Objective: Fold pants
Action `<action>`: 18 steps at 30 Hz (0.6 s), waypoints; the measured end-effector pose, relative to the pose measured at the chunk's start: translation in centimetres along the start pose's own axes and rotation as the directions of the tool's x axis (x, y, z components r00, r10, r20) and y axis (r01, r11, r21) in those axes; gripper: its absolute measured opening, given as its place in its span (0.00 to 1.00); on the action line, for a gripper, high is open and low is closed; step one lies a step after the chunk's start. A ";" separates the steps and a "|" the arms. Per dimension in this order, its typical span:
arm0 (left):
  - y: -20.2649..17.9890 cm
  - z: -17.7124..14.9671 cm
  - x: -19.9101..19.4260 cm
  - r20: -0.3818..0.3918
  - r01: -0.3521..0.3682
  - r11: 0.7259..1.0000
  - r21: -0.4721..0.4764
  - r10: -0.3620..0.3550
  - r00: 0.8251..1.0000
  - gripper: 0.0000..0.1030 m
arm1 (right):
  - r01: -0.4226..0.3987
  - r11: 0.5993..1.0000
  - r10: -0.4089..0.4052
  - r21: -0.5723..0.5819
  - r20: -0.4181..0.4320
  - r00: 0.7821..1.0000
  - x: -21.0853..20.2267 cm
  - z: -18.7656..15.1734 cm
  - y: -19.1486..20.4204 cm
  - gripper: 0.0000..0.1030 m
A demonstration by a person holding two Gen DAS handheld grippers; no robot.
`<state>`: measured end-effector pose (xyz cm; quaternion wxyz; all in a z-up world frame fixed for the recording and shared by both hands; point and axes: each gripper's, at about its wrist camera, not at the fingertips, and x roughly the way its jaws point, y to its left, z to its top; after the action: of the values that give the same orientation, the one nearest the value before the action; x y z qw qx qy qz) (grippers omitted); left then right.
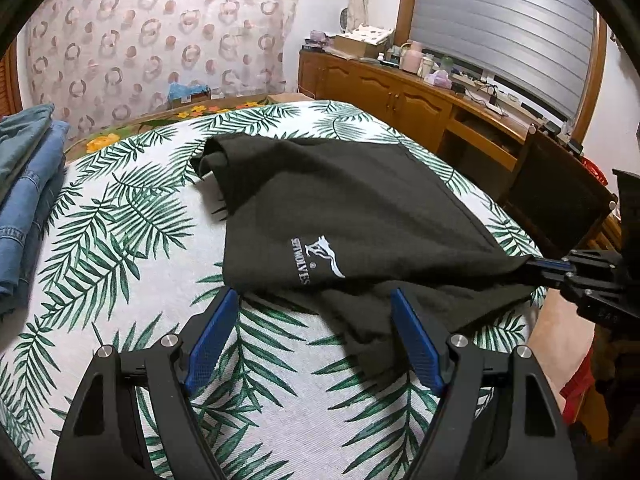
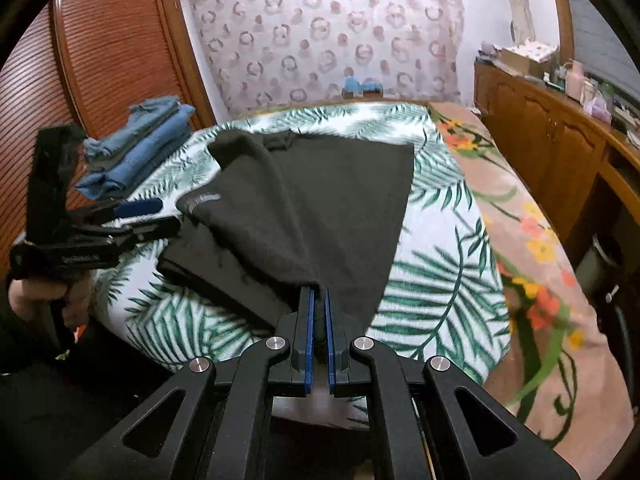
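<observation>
With the black pants [image 1: 344, 216] lying mid-frame on the bed [image 1: 120, 240], the right claw [image 2: 319, 300] is pinching their near edge while the left claw [image 1: 316, 300] is gaping wide, empty; it should be gripping the matching corner before lifting evenly.

Black fabric pants [image 1: 360, 208] carry white lettering; the white bedcover [image 1: 132, 280] has green palm fronds; folded blue denim jeans [image 1: 28, 200] sit at left.

The black pants [image 1: 352, 216] carry a white print in the left wrist view, the word "SEPTWOLVES" set sideways beside a running-wolf emblem, while the same print in the right wrist view is too blurred to read.
</observation>
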<state>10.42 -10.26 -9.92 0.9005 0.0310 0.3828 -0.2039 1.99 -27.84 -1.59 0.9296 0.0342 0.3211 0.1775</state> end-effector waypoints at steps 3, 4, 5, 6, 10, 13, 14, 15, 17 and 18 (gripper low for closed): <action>-0.1 -0.2 0.3 -0.011 -0.001 1.000 0.004 0.001 1.000 0.77 | 0.000 1.000 0.000 0.011 -0.003 1.000 0.3 0.2 -0.3 0.04; -0.1 -0.3 0.4 -0.014 -0.001 1.000 0.004 0.001 1.000 0.77 | 0.005 1.000 -0.005 0.011 0.001 1.000 0.3 0.4 -0.3 0.04; 0.0 -0.3 0.6 -0.018 -0.001 1.000 0.004 0.001 1.000 0.77 | 0.005 1.000 -0.006 0.013 0.002 1.000 0.2 0.5 -0.4 0.05; -0.1 -0.4 0.7 -0.022 -0.002 1.000 0.005 0.002 1.000 0.77 | 0.001 1.000 -0.001 0.016 0.002 1.000 0.2 0.5 -0.5 0.04; -0.2 -0.8 1.3 -0.043 -0.009 1.000 0.009 0.009 0.999 0.77 | -0.002 1.000 0.002 0.022 -0.009 1.000 0.3 0.2 -0.7 0.08; -0.1 -1.1 1.5 -0.042 -0.008 1.000 0.009 0.009 0.999 0.77 | 0.014 1.000 -0.014 0.021 -0.011 1.000 0.3 0.1 -0.7 0.17; -0.1 -1.1 1.5 -0.041 -0.008 1.000 0.011 0.009 0.999 0.77 | 0.030 0.999 -0.029 0.029 -0.010 1.000 0.3 0.4 -0.8 0.22; -0.1 -1.2 1.5 -0.039 -0.008 1.000 0.011 0.008 0.999 0.77 | 0.046 0.998 -0.046 0.040 -0.007 0.999 0.4 0.4 -0.9 0.32; -0.1 -1.2 1.4 -0.037 -0.007 1.000 0.011 0.007 0.999 0.77 | 0.045 0.997 -0.046 0.060 0.008 0.999 0.2 0.9 -1.3 0.37; -0.2 -1.2 1.5 -0.037 -0.007 1.000 0.013 0.008 0.999 0.78 | 0.039 0.997 -0.040 0.069 0.015 0.999 -0.1 0.9 -1.5 0.39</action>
<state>10.44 -10.64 -11.79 0.8939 0.0417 0.3979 -0.2024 2.94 -29.23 -1.08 0.9339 0.0612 0.3199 0.1478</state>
